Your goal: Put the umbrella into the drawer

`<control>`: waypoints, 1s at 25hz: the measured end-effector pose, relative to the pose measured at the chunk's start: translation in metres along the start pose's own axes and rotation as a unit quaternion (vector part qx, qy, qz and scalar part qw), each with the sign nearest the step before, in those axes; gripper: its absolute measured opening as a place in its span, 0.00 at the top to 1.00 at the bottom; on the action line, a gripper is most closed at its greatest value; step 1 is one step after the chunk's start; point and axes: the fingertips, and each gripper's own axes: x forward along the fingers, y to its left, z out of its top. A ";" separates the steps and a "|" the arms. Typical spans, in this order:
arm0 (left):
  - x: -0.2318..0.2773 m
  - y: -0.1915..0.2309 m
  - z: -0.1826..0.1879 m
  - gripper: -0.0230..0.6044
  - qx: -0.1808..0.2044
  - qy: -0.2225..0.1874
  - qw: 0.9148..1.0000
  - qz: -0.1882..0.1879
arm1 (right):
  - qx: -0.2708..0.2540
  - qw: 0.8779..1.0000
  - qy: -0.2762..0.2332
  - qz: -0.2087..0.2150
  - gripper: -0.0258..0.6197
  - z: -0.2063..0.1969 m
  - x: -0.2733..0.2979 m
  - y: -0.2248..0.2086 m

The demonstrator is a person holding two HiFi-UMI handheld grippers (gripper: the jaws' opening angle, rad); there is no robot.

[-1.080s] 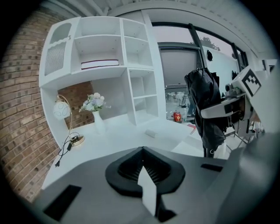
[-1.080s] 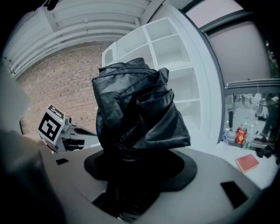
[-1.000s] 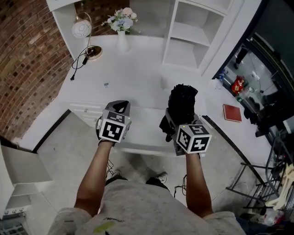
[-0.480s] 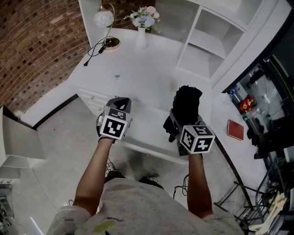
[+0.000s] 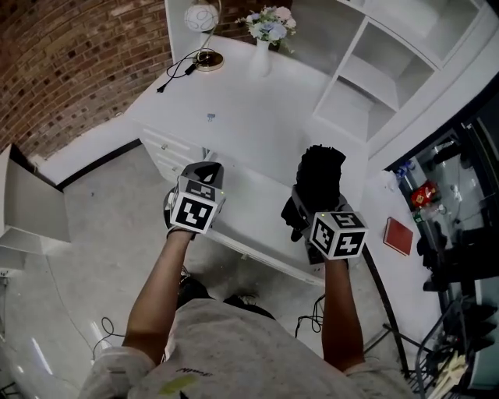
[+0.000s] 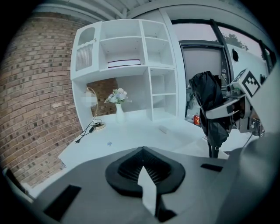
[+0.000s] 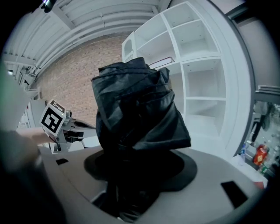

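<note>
Currently the right gripper (image 5: 306,212) is clenched on the folded black umbrella (image 5: 320,175), whose long axis stands upright over the desk's (image 5: 249,109) front edge. Left gripper (image 5: 204,168): jaws together, empty, and nearer the shut drawer (image 5: 168,150) below the front-left corner. It probably opens that first.

White desk (image 5: 257,117), corner position. Red-brown brick wall (image 5: 70,62) runs behind the desk and to its left. White open shelf unit (image 5: 374,78) on the desk's right rear. Globe lamp (image 5: 201,17) and flower vase (image 5: 269,27) at the desk's back edge. Pale grey floor (image 5: 101,257) left of the desk. Lighting even.
</note>
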 end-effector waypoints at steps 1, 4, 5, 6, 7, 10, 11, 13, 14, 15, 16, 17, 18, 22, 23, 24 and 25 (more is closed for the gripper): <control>0.000 0.000 -0.002 0.97 -0.001 0.001 1.000 0.004 | -0.003 1.000 0.004 0.004 0.56 -0.001 0.001 0.000; -0.002 0.002 -0.009 0.97 -0.005 0.004 1.000 0.016 | -0.015 1.000 0.017 0.019 0.56 -0.007 0.005 0.001; -0.003 0.003 -0.011 0.97 -0.007 0.004 1.000 0.019 | -0.019 0.999 0.022 0.024 0.56 -0.009 0.007 0.002; -0.003 0.005 -0.013 0.97 -0.009 0.005 1.000 0.021 | -0.023 0.999 0.028 0.029 0.56 -0.011 0.010 0.003; -0.004 0.006 -0.016 0.97 -0.012 0.006 1.000 0.024 | -0.026 0.999 0.034 0.033 0.56 -0.014 0.014 0.005; -0.003 0.009 -0.025 0.97 -0.022 0.006 0.999 0.031 | -0.036 0.997 0.054 0.045 0.56 -0.023 0.024 0.009; -0.002 0.009 -0.029 0.97 -0.028 0.007 0.999 0.032 | -0.041 0.996 0.062 0.050 0.56 -0.027 0.027 0.011; -0.001 0.008 -0.040 0.97 -0.044 0.012 0.998 0.033 | -0.052 0.993 0.081 0.062 0.56 -0.036 0.032 0.015; 0.000 0.008 -0.045 0.97 -0.050 0.014 0.998 0.033 | -0.060 0.992 0.090 0.068 0.56 -0.040 0.035 0.017; 0.001 0.009 -0.049 0.97 -0.055 0.015 0.998 0.034 | -0.068 0.990 0.097 0.073 0.56 -0.044 0.038 0.019; 0.002 0.010 -0.053 0.97 -0.059 0.016 0.998 0.035 | -0.076 0.989 0.104 0.077 0.56 -0.048 0.041 0.021; 0.004 0.011 -0.057 0.97 -0.063 0.017 0.997 0.036 | -0.082 0.987 0.111 0.081 0.56 -0.051 0.043 0.022; 0.005 0.011 -0.061 0.97 -0.066 0.017 0.997 0.036 | -0.087 0.986 0.117 0.086 0.56 -0.055 0.046 0.024; 0.010 0.014 -0.072 0.97 -0.072 0.019 0.997 0.037 | -0.096 0.980 0.143 0.101 0.56 -0.071 0.054 0.027; 0.011 0.014 -0.076 0.97 -0.076 0.020 0.996 0.036 | -0.100 0.978 0.150 0.104 0.56 -0.075 0.056 0.029; 0.011 0.015 -0.079 0.97 -0.079 0.021 0.996 0.036 | -0.104 0.976 0.157 0.108 0.56 -0.079 0.059 0.030; 0.013 0.016 -0.082 0.97 -0.082 0.022 0.996 0.036 | -0.108 0.974 0.164 0.110 0.56 -0.083 0.062 0.032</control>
